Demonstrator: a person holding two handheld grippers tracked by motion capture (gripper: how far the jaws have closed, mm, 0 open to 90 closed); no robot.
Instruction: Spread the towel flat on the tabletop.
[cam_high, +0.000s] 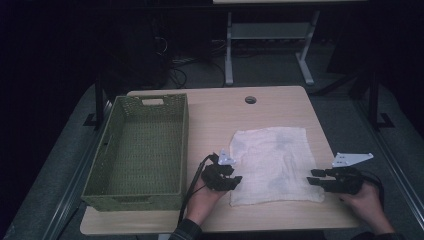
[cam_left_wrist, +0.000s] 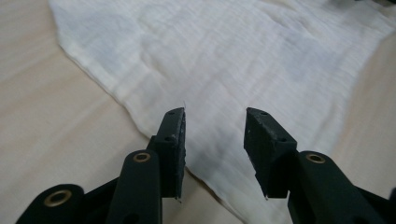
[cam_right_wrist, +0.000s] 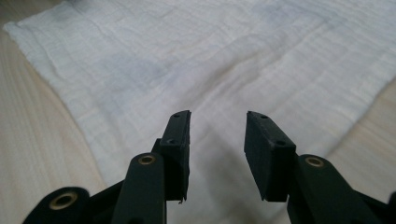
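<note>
A white cloth (cam_high: 274, 162) lies spread flat on the wooden table (cam_high: 270, 107), faintly stained grey. My left gripper (cam_high: 238, 176) is at the cloth's near left corner, jaws apart, with nothing pinched between them. In the left gripper view the cloth (cam_left_wrist: 224, 60) stretches away under the left gripper (cam_left_wrist: 215, 140). My right gripper (cam_high: 312, 176) sits at the cloth's near right corner, also open. The right gripper view shows the cloth (cam_right_wrist: 210, 60) lying flat beneath the parted right gripper (cam_right_wrist: 217, 140).
A green woven basket (cam_high: 172, 150), holding nothing, stands on the left half of the table next to the cloth. A round cable hole (cam_high: 250, 99) sits near the far edge. Beyond the table are another desk's legs (cam_high: 229, 50) and cables on the floor.
</note>
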